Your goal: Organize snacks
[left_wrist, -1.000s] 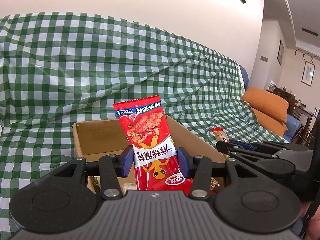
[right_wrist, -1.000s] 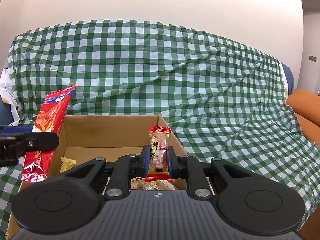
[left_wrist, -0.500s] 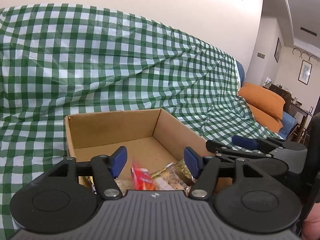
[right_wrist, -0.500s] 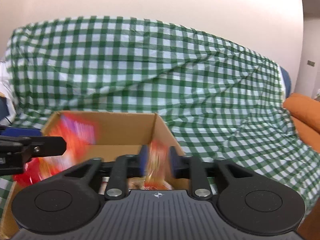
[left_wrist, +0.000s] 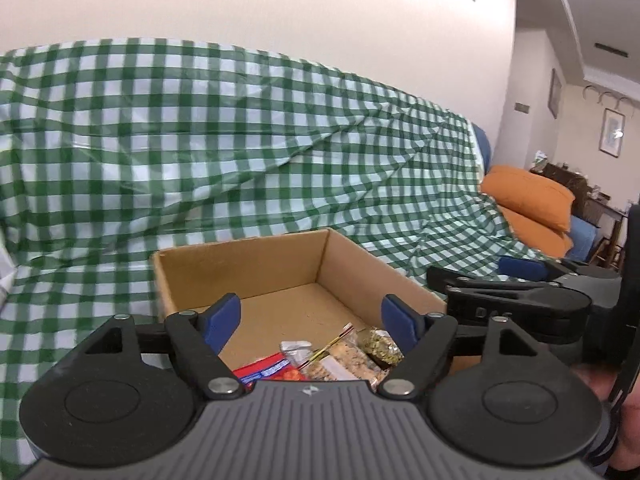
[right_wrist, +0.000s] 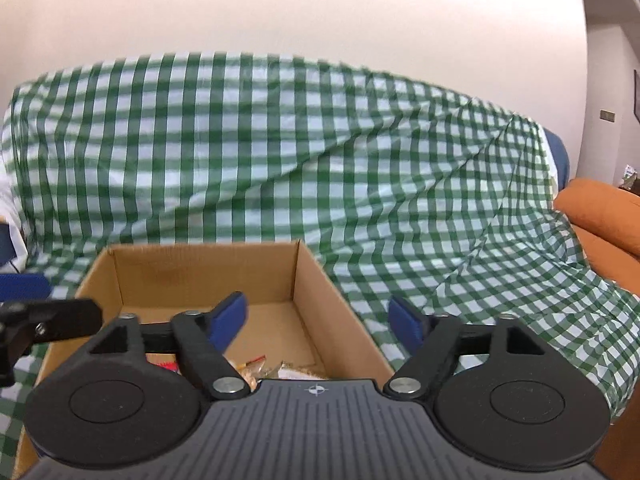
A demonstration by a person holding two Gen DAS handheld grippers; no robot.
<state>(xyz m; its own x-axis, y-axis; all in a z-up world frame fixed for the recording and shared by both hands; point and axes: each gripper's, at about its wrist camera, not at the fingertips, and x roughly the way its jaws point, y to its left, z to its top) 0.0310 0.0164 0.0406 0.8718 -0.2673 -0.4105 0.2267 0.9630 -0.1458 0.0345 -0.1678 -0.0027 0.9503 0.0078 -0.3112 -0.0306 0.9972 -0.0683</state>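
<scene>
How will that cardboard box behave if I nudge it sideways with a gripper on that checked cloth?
The cardboard box looks light: thin walls, only a few snack packets in the near end, so it would probably slide rather than tip. The checked cloth is loose and wrinkled, so it may bunch up and drag along. The open-topped walls could flex if pushed high.

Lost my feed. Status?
Left gripper and right gripper just opened, empty. Snacks lie in cardboard box. Nothing in the way.
</scene>
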